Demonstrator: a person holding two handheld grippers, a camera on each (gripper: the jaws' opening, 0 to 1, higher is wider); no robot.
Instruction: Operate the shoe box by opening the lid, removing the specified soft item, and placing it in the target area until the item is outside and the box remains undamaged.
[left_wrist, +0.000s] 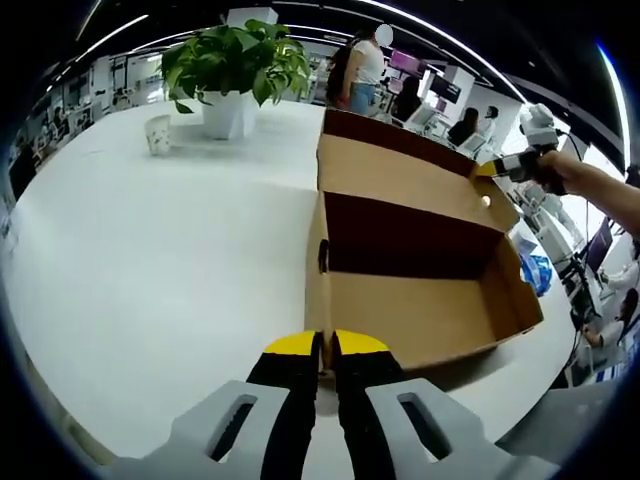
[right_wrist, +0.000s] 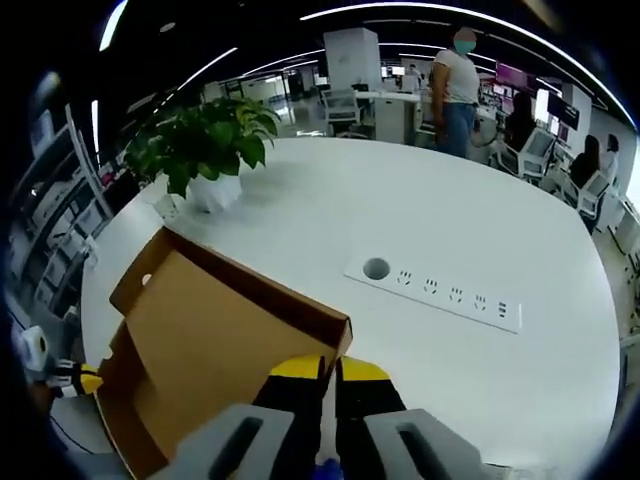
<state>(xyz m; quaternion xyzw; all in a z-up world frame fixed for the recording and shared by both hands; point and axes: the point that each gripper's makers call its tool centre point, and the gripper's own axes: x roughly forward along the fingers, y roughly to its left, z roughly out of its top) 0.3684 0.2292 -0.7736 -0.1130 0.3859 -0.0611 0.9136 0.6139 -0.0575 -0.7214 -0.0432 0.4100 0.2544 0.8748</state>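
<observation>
Yellow-tipped left gripper (left_wrist: 325, 345) pinching the near wall of the box (left_wrist: 420, 250), jaws together on the cardboard edge. Lid (left_wrist: 400, 165) already swung back, pinned at its far corner by the right gripper (left_wrist: 497, 168) on an outstretched forearm; in the right gripper view, right jaws likewise clamped on the lid's rim. Brown interior visible, soft item not to be made out inside. Box resting on white table (left_wrist: 150, 270), plant (left_wrist: 235, 65) and cup (left_wrist: 158, 133) well apart. Probably holding the lid open: better to keep pull gentle, along the hinge fold, without creasing the wall. Then release one gripper, reach in low. Left held low, level with the tabletop.
</observation>
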